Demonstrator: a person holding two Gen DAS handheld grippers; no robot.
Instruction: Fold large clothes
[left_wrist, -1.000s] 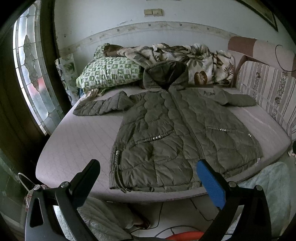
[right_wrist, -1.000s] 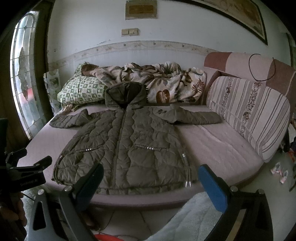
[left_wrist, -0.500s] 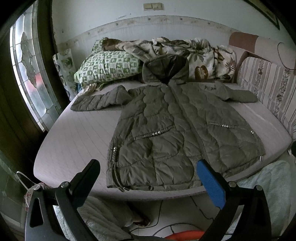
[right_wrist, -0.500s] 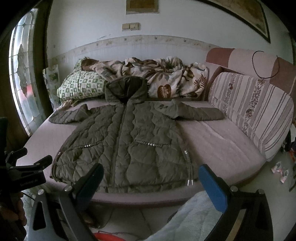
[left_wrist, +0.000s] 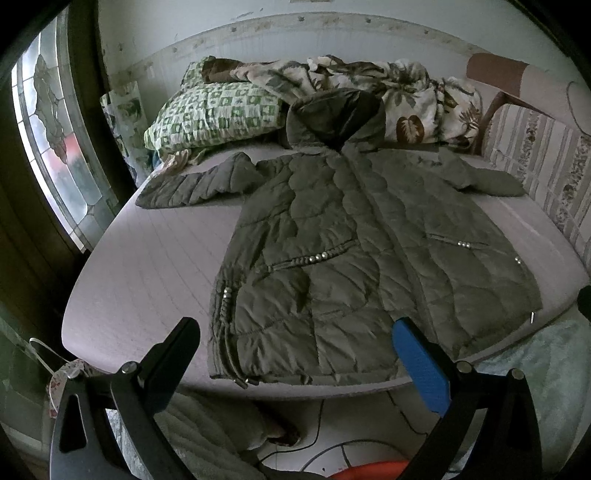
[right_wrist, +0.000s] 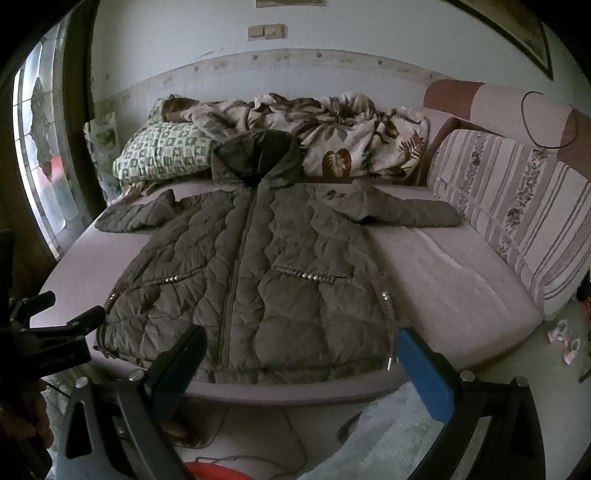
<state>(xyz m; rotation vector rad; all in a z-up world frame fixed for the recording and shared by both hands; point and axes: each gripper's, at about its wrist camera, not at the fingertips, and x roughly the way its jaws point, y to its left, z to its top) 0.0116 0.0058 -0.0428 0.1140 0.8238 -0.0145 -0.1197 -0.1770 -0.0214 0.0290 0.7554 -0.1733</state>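
An olive quilted hooded jacket (left_wrist: 351, 251) lies spread flat, front up and zipped, on a bed with a pale mauve sheet (left_wrist: 147, 266). Its sleeves stretch out to both sides and its hood points to the pillows. It also shows in the right wrist view (right_wrist: 251, 280). My left gripper (left_wrist: 295, 350) is open and empty, just short of the jacket's hem at the bed's near edge. My right gripper (right_wrist: 299, 354) is open and empty, also at the hem. The left gripper (right_wrist: 55, 317) shows at the left edge of the right wrist view.
A green checked pillow (left_wrist: 218, 110) and a crumpled leaf-print duvet (left_wrist: 406, 96) lie at the head of the bed. A striped cushion (right_wrist: 517, 221) lines the right side. A stained-glass window (left_wrist: 51, 147) is on the left. Cables and an orange object (left_wrist: 369, 469) lie on the floor.
Both grippers have moved forward toward the bed, so the jacket looks larger and nearer. The jacket has not moved. Both grippers stay open.
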